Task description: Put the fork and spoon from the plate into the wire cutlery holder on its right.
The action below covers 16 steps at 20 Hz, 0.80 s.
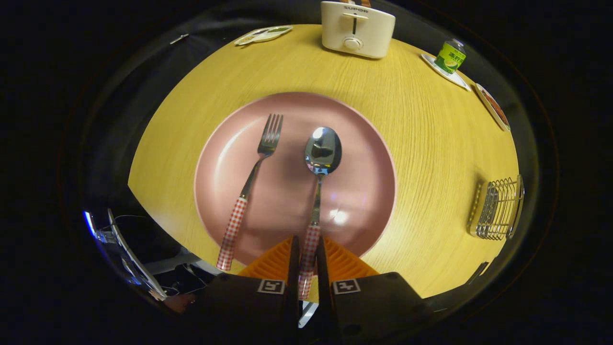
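The hand-held gripper (306,268) sits at the bottom centre of the frame, fingers narrowed onto the red-checked handle of the steel spoon (320,177); the spoon's long axis runs straight ahead, bowl pointing toward the top of the frame; the steel fork (251,184) with a matching checked handle lies left of it, tines angled to the upper right; both rest on the round pink plate (364,163) at mid-frame on the yellow wooden tabletop (431,143); the wire cutlery holder (498,208) stands at the right edge, well apart; a white toaster (357,29) sits at top centre.
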### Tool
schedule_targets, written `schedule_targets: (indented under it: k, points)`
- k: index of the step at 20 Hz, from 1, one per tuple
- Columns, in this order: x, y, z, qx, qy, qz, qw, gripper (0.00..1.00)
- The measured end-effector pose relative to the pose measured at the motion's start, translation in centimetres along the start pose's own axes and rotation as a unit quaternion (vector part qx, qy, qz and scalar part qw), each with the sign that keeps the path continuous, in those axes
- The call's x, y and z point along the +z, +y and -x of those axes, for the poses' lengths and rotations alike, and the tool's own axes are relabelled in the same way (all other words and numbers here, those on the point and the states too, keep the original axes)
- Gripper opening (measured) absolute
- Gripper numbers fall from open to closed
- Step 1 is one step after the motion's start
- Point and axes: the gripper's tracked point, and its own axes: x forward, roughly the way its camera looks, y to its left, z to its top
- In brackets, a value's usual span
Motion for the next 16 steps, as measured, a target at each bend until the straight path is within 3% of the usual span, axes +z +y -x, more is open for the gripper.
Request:
schedule_targets:
  k: [4,11,16]
  points:
    - [0.5,-0.3,0.8,0.016,-0.003,-0.023,1.000,0.13]
    - [1.6,-0.9,7.0,0.089,-0.037,-0.040,0.995,0.13]
    - [2.2,-7.1,13.6,0.094,-0.065,-0.036,0.993,0.13]
